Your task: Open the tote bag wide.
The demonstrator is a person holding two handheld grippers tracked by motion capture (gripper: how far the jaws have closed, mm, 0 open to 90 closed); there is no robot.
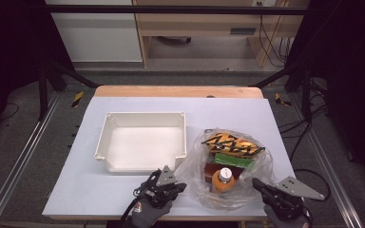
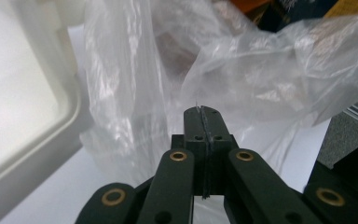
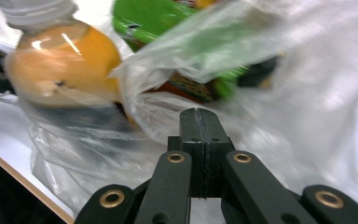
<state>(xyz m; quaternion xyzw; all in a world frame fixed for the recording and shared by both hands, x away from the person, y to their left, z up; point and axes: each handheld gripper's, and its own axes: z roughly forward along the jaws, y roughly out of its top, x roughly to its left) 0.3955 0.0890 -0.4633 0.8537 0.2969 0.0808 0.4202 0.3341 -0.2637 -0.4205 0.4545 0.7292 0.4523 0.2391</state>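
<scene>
Here, a clear plastic bag (image 1: 228, 166) lies on the near right part of the white surface (image 1: 123, 199), just right of an empty white tray (image 1: 142, 142). Inside it are an orange bottle (image 1: 223, 180) with a white cap, a green packet (image 1: 233, 159) and a yellow and black packet (image 1: 233, 145) at its far side. The left claw (image 1: 178, 186) sits at the bag's near left edge, its jaws pressed together, with a sliver of film seemingly pinched at the tips in the left gripper view. The right claw (image 1: 259, 184) meets the bag's near right edge, jaws pressed together; whether they pinch film I cannot tell.
</scene>
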